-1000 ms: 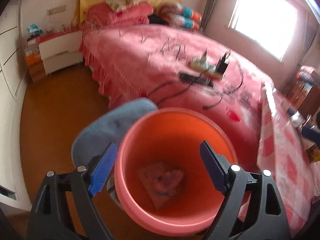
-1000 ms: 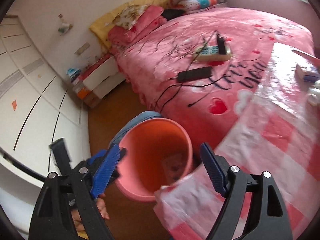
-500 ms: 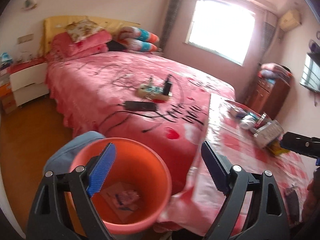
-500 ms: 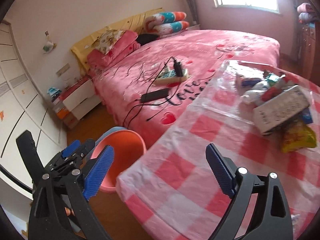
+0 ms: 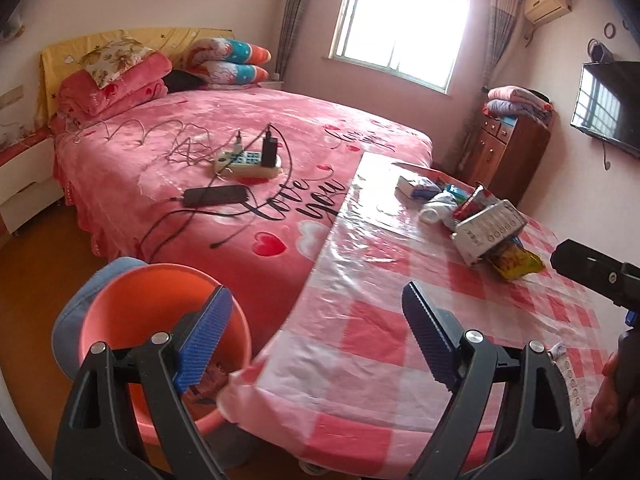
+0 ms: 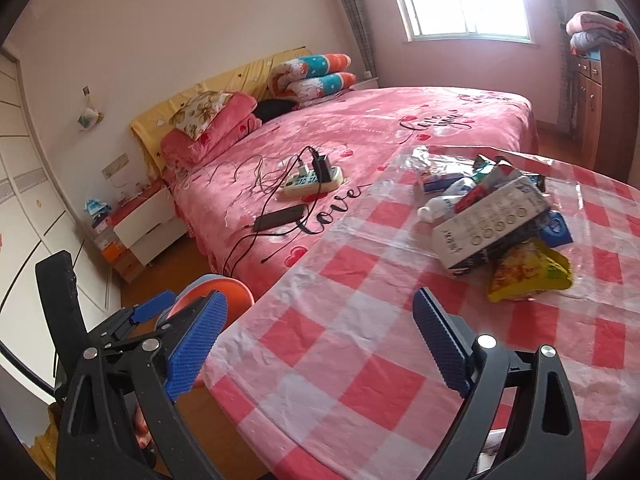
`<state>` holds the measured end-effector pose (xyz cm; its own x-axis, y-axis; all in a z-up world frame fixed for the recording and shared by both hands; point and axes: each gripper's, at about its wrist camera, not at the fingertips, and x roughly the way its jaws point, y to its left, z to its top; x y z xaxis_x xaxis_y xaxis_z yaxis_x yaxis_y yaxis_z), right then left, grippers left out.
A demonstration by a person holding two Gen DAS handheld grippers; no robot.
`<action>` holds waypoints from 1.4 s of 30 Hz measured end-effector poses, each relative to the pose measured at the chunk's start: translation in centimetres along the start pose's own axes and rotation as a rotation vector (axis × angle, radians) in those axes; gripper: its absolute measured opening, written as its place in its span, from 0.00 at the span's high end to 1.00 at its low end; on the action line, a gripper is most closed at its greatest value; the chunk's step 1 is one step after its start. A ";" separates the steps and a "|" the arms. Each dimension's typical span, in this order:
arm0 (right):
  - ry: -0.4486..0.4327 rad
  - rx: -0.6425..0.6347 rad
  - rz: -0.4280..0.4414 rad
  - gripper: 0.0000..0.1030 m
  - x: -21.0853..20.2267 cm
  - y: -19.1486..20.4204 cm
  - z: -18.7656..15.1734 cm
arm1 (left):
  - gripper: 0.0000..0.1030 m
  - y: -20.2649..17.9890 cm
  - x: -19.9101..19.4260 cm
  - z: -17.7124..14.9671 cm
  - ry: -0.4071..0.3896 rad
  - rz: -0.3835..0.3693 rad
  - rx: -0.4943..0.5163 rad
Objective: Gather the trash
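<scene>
Over the checked table (image 6: 360, 360) both claws angle down — left claw (image 5: 316, 336) released, right claw (image 6: 320, 340) likewise, seemingly empty.

Both views are taken from cameras mounted behind the tongs, angled downward across the checked worktop (image 5: 372, 332) toward the bed (image 5: 168, 168) and window (image 5: 400, 32). The left view is set nearer the orange bin (image 5: 120, 312); the right view sits farther over the worktop (image 6: 360, 340). The litter pile (image 6: 496, 224), bed and bin are shared.

left claw (image 5: 316, 334): black plastic frame, blue ribbed pads, round silver screws
right claw (image 6: 320, 340): same black frame with triangular cut-outs, blue textured pads, silver screws
</scene>
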<state>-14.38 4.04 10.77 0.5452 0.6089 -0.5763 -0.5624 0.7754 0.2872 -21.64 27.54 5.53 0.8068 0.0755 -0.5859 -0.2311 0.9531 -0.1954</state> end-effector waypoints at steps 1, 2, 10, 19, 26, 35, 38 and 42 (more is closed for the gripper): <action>-0.003 0.006 -0.001 0.09 -0.2 -0.3 -0.1 | 0.15 -0.4 0.1 -0.1 0.005 -0.006 0.000; -0.007 0.013 -0.001 0.09 -0.3 -0.6 -0.1 | 0.15 -0.7 0.2 -0.1 0.008 -0.010 0.001; -0.026 0.047 -0.034 0.09 -1.5 -3.6 -0.7 | 0.15 -3.3 1.1 -0.8 0.055 -0.015 -0.002; -0.072 0.053 -0.069 0.09 -3.0 -6.0 -1.1 | 0.15 -6.6 1.8 -0.9 0.091 -0.034 0.062; -0.100 0.097 -0.087 0.09 -4.1 -8.6 -1.1 | 0.15 -9.3 2.1 -1.4 0.122 -0.064 0.122; -0.129 0.141 -0.122 0.09 -5.5 -11.5 -1.3 | 0.15 -12.2 2.4 -1.9 0.161 -0.092 0.179; -0.136 0.163 -0.138 0.09 -6.0 -12.7 -1.5 | 0.15 -13.3 2.5 -2.3 0.188 -0.117 0.196; -0.149 0.203 -0.168 0.09 -6.7 -14.6 -1.7 | 0.15 -14.9 2.0 -3.0 0.243 -0.185 0.210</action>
<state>-10.88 -11.66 9.16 0.7136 0.4756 -0.5144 -0.3293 0.8758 0.3530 -18.18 12.57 4.89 0.6662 -0.1512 -0.7303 0.0433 0.9854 -0.1645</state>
